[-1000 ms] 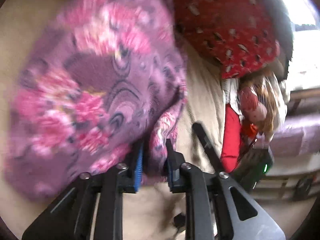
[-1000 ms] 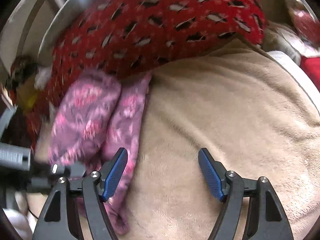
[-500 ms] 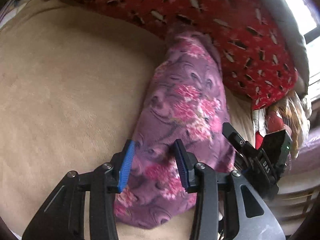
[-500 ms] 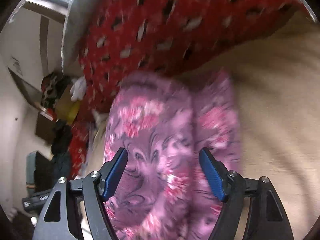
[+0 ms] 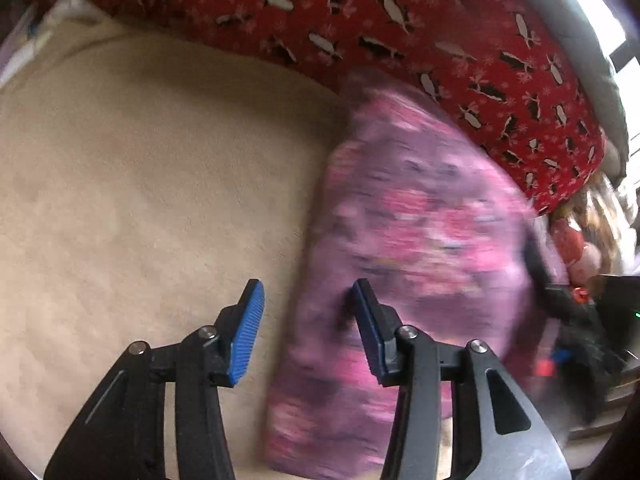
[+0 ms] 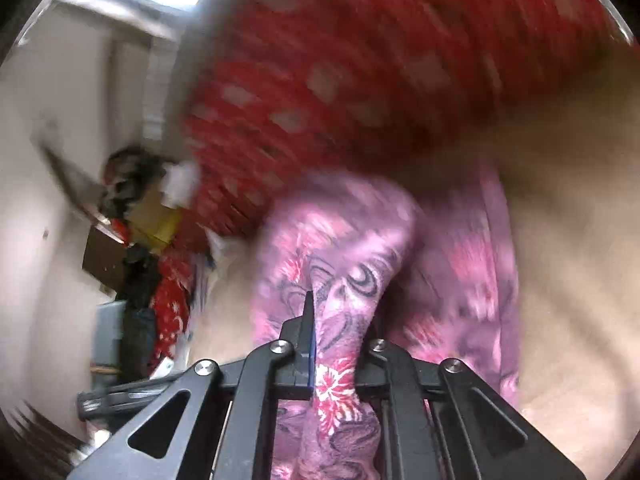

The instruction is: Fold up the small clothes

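A purple garment with pink flowers [image 5: 420, 240] lies on the beige blanket [image 5: 140, 180], its far end against the red patterned cushion [image 5: 400, 20]. My left gripper [image 5: 307, 292] hovers over the garment's left edge. Its jaws are opening, and the cloth below touches neither pad. In the right wrist view the garment [image 6: 352, 248] is bunched up. My right gripper [image 6: 340, 320] is shut on a raised fold of it, and the cloth hides most of the right finger.
The red cushion [image 6: 360, 60] borders the far side of the blanket [image 6: 580, 280]. A cardboard box and dark clutter [image 6: 152, 216] stand off the bed to the left. A doll and bags [image 5: 576, 240] sit beyond the garment's right side.
My left gripper let go of the garment, which now lies on the blanket, and its jaws widened. My right gripper swung over the garment and shut on a fold of it.
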{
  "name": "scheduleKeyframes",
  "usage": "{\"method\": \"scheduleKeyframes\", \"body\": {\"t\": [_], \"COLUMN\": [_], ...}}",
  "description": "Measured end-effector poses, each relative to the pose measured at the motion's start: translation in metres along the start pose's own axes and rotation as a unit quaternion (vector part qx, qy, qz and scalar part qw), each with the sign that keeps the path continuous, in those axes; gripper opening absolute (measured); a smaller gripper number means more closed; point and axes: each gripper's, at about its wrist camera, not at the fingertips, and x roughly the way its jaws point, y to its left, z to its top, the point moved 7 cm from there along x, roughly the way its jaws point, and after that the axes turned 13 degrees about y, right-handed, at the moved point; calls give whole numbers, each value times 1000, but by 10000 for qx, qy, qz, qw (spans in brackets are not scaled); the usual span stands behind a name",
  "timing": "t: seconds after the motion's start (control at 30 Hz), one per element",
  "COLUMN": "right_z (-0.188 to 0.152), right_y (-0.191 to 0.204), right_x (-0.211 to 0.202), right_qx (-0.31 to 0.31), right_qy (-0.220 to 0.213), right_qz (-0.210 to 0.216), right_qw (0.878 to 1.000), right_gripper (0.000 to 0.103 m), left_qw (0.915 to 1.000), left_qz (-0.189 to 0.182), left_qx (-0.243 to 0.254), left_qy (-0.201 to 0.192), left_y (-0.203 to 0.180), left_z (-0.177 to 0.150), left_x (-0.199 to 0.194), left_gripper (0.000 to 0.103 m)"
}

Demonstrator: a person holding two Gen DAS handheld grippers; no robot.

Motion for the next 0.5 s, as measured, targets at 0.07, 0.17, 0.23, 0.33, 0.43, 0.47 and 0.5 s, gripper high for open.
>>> {"method": "scheduleKeyframes", "body": {"t": [0.07, 0.17, 0.23, 0.33, 0.43, 0.47, 0.5], "right_z": [-1, -25, -38, -18, 5, 9, 10], "right_y": [3, -39, -55, -61, -81, -85, -92], "right_x": [-7, 33, 41, 14, 9, 18, 29], "right_qx": [-391, -80, 152, 796, 1590, 1759, 1928], "right_qy": [-137, 848, 1178, 597, 214, 285, 459], "right_qz": [-687, -1364, -1238, -580, 37, 146, 152], "right_qw": [9968, 9870, 9852, 9933, 9870, 9839, 9801], "right_gripper": [8, 9, 11, 35, 53, 53, 53], "left_qw": [9995, 9983, 9987, 9994, 9993, 9991, 9989], "left_qz": [314, 501, 427, 184, -33, -49, -86], "left_qx": [6, 98, 165, 297, 381, 416, 451], "left_qy": [97, 285, 228, 70, 46, 60, 129], "left_y": [2, 3, 3, -1, -14, -19, -26], "left_z": [-1, -5, -5, 4, 15, 21, 27], "left_x": [10, 22, 14, -4, -7, -5, 0], "left_gripper": [44, 46, 45, 45, 45, 46, 46]}}
